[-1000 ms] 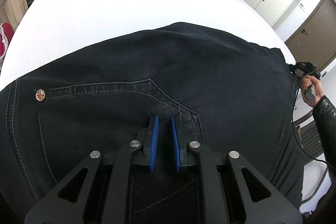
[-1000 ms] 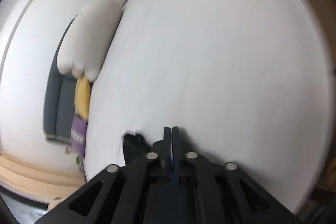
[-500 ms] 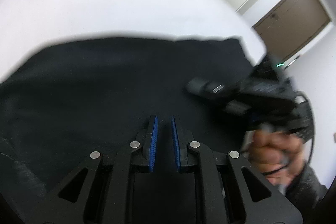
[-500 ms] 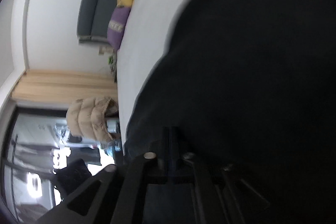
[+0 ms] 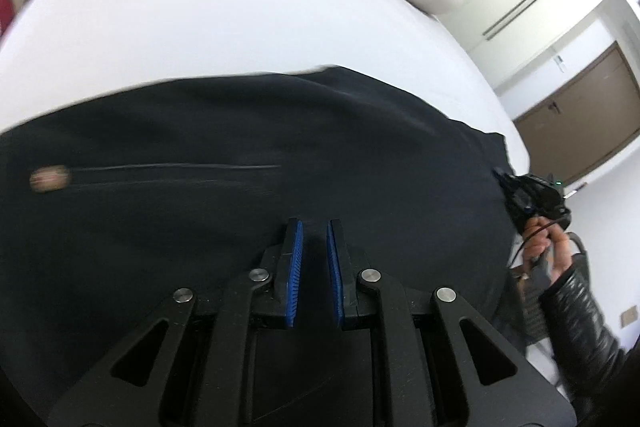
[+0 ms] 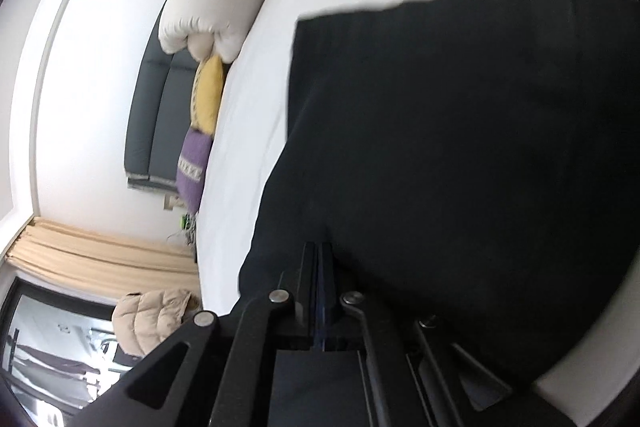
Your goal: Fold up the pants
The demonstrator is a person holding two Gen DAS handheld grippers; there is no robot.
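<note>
Black pants (image 5: 320, 147) on bed (image 5: 200, 7): heavy, limp denim w/ stiff seams, best pinched at hem/waistband; left gripper (image 5: 314, 251) narrowly apart, empty; right gripper (image 6: 320, 279) clamped on pants' edge.

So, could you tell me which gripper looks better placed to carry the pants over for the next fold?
Right, probably. The right gripper is shut at the edge of the black pants, seemingly pinching fabric. The left gripper hovers over the middle of the cloth, jaws slightly apart and holding nothing.

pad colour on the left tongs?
Blue, ribbed, on both fingers of the left tongs; the left wrist view shows them best.
</note>
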